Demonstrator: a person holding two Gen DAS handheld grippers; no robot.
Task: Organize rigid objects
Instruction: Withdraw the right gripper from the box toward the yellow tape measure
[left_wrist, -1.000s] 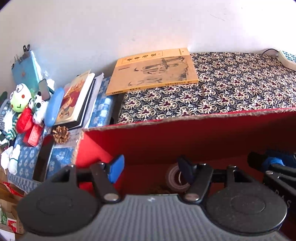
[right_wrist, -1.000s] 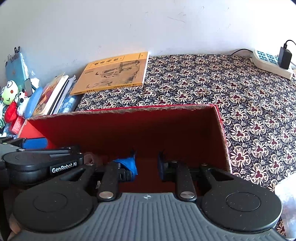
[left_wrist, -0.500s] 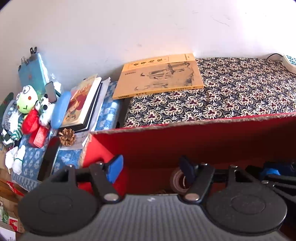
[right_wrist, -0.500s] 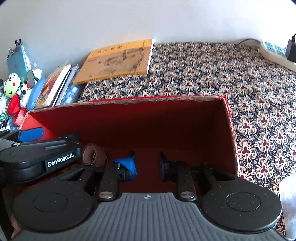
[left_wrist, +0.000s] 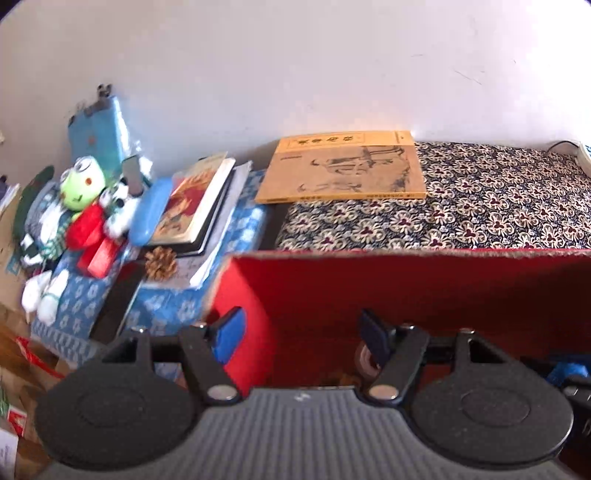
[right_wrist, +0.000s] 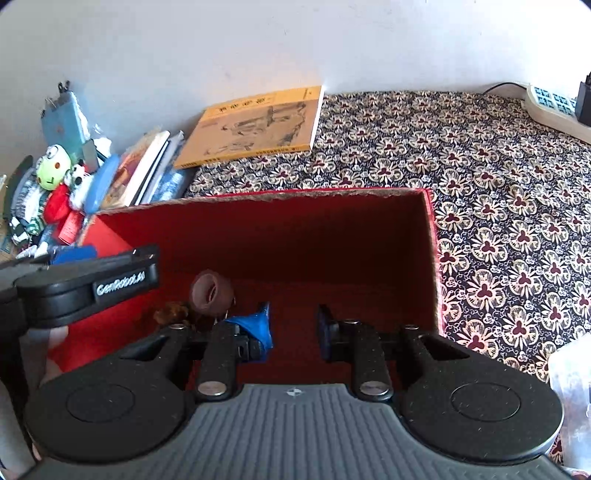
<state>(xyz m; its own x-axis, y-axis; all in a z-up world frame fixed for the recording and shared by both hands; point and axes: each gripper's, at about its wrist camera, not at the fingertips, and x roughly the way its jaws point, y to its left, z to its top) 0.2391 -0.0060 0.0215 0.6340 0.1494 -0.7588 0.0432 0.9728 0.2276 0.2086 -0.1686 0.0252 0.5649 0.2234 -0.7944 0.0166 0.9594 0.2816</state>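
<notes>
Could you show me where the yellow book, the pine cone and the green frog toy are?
yellow book (right_wrist: 255, 125): right wrist view, middle of its cover.
pine cone (left_wrist: 160, 263): left wrist view, centre of its scales.
green frog toy (left_wrist: 82, 184): left wrist view, on its head.

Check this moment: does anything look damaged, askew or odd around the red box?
The red box has a frayed, ragged top rim. Inside, a brown tape roll stands on edge, tilted. The yellow book hangs over the cloth's edge.
</notes>
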